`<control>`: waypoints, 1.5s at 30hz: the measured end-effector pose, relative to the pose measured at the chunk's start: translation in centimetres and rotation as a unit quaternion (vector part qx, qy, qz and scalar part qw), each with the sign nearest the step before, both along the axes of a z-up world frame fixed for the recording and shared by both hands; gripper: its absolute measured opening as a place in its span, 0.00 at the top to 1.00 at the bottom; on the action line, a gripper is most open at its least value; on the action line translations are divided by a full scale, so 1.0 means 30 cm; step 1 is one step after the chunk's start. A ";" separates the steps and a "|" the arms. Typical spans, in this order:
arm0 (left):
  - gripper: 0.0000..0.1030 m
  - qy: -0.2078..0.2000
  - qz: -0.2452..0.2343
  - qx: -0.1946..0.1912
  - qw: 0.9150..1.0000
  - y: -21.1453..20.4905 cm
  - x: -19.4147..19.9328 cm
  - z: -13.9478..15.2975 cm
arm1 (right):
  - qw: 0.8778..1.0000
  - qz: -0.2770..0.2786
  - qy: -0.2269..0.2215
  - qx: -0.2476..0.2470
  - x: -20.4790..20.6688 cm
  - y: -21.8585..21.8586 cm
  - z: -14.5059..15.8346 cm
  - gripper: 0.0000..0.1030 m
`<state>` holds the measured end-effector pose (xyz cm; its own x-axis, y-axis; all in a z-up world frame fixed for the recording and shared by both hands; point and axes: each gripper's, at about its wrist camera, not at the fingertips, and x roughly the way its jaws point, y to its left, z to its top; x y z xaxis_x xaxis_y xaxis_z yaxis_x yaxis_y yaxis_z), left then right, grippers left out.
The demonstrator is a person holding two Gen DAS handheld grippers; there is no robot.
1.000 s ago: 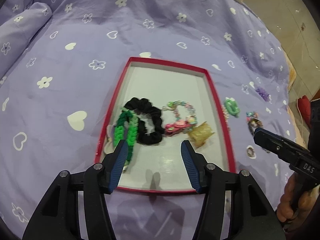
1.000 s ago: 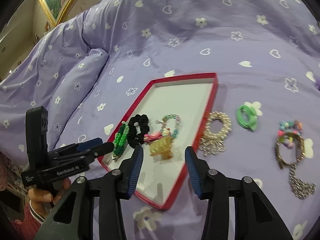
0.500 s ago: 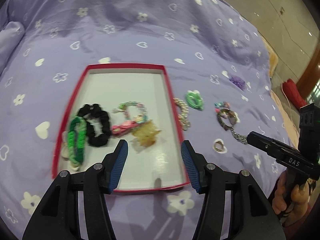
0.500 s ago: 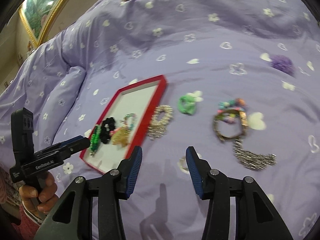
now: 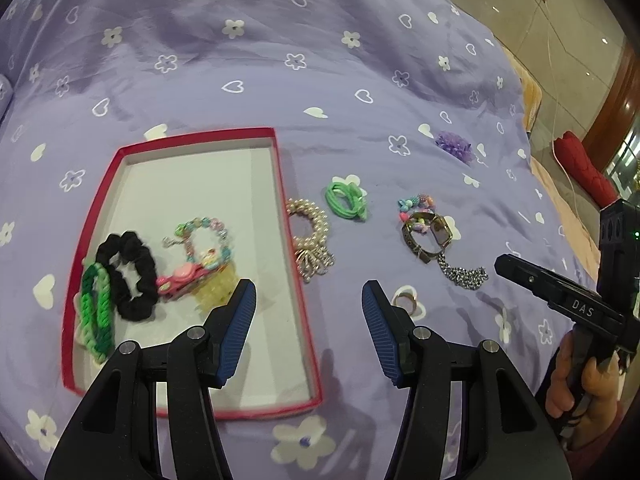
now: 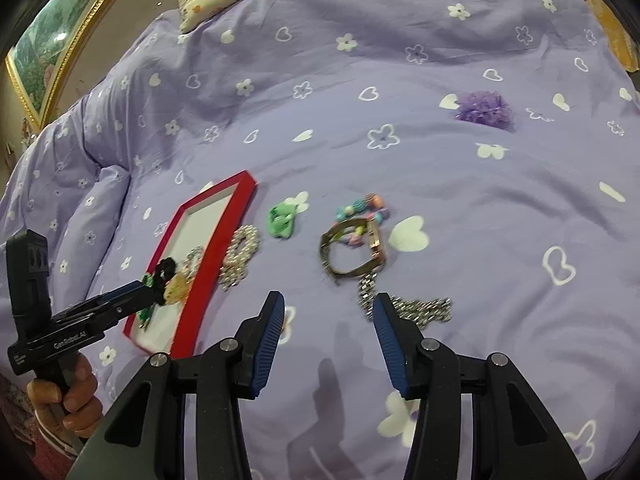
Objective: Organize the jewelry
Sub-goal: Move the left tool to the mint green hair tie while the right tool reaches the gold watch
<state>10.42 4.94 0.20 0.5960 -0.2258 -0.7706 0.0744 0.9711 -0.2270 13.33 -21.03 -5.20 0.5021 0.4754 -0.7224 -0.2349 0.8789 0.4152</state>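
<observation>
Inside the shallow red-rimmed tray (image 5: 288, 240): braided green band (image 5: 96, 312), black scrunchie (image 5: 132, 276), pastel bead bracelet (image 5: 206, 236); beside it on purple bedding (image 5: 260, 60): pearl bracelet (image 5: 312, 232), green tie (image 5: 344, 200), perhaps a watch (image 5: 430, 234); left gripper (image 5: 308, 304) and right gripper (image 6: 328, 324) fingers apart, empty.

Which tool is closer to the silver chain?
Right. The right tool hovers just short of the silver chain; the left tool is farther off, by the red tray.

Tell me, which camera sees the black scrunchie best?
The left wrist view. There the black scrunchie lies whole and clear in the red tray. In the right wrist view it is small and partly hidden behind the left gripper.
</observation>
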 end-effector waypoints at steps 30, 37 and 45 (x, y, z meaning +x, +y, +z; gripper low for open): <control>0.55 0.078 -0.057 0.069 0.993 -0.263 0.501 -0.197 | 0.999 0.000 0.053 -0.010 0.253 0.016 -0.180 0.57; 0.87 0.067 -0.073 0.075 0.992 -0.281 0.489 -0.198 | 0.998 -0.002 0.056 -0.026 0.264 0.026 -0.202 0.69; 0.89 0.041 -0.069 0.021 0.997 -0.227 0.429 -0.132 | 0.998 -0.003 0.034 -0.050 0.236 0.043 -0.159 0.90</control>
<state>23.27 -1.87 -3.76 0.4954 -0.2678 -0.8263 0.1903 0.9616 -0.1976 20.41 -19.74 -9.98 0.4538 0.3966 -0.7980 -0.2034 0.9180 0.3406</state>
